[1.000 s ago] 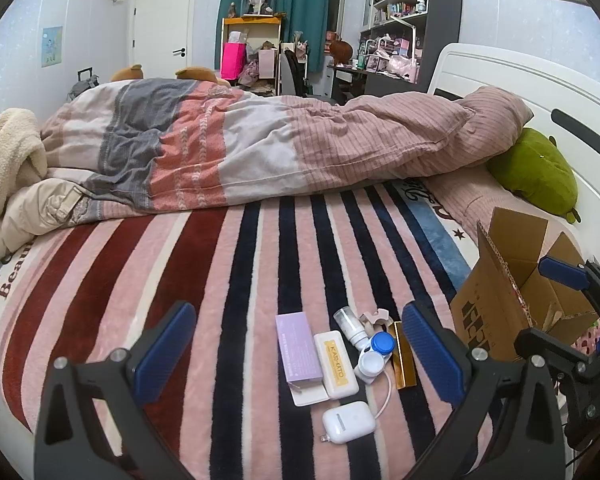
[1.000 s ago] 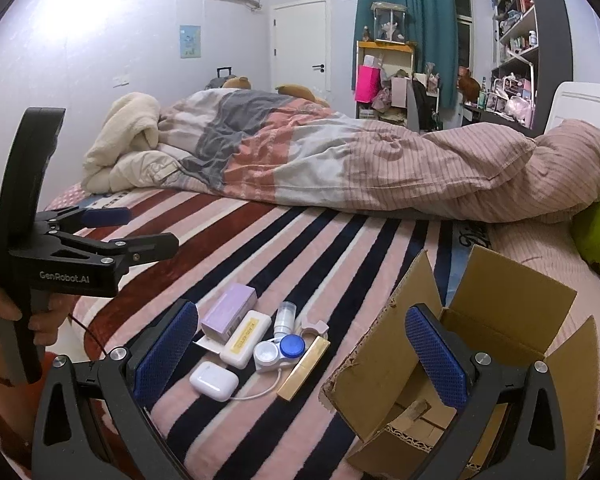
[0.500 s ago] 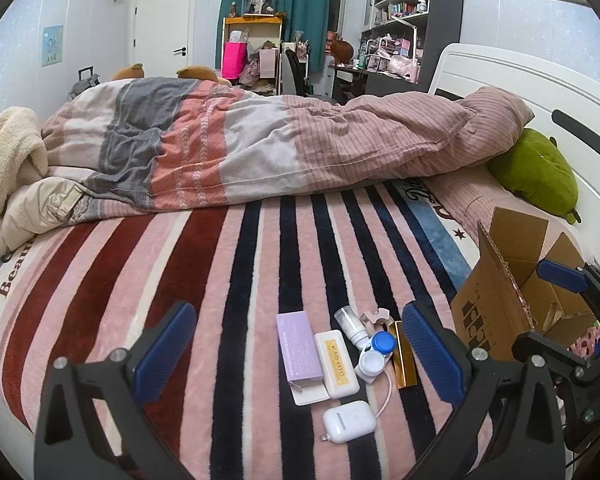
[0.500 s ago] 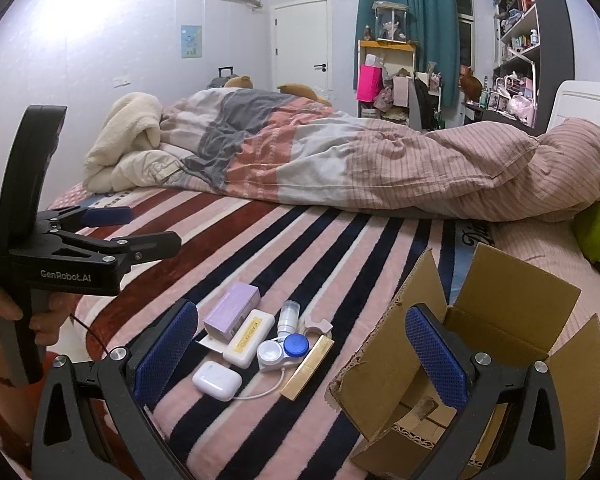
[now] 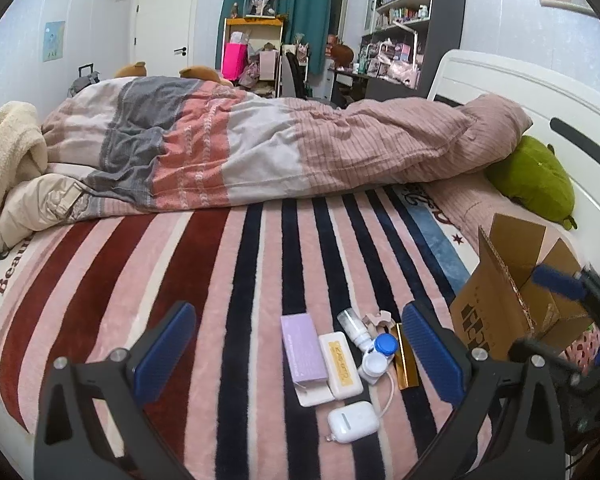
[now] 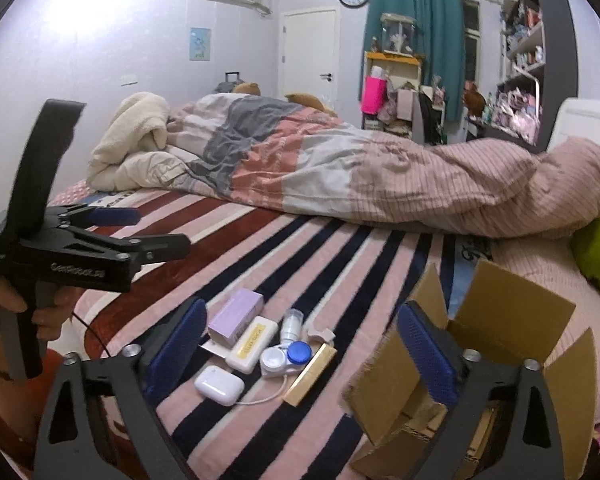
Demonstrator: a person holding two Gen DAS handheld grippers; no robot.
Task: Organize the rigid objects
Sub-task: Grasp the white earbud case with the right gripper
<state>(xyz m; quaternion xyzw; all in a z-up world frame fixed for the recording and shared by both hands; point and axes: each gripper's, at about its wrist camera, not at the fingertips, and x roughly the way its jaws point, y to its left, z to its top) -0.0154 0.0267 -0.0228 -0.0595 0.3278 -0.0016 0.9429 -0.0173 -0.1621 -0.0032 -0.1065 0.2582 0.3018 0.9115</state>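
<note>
My left gripper (image 5: 296,354) hangs pitched downward, blue pads (image 5: 164,350) spread wide, nothing between them. My right gripper (image 6: 302,354) tilts down too; its jaws have just been closing a little yet stand apart, empty. My hand (image 6: 8,312) grips the left handle at nine o'clock.

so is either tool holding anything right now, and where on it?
Nothing held. The left tool and right tool are both open and empty, the right's jaws having just been closing; the small items, like the earbud case, lie untouched on the bed.
</note>
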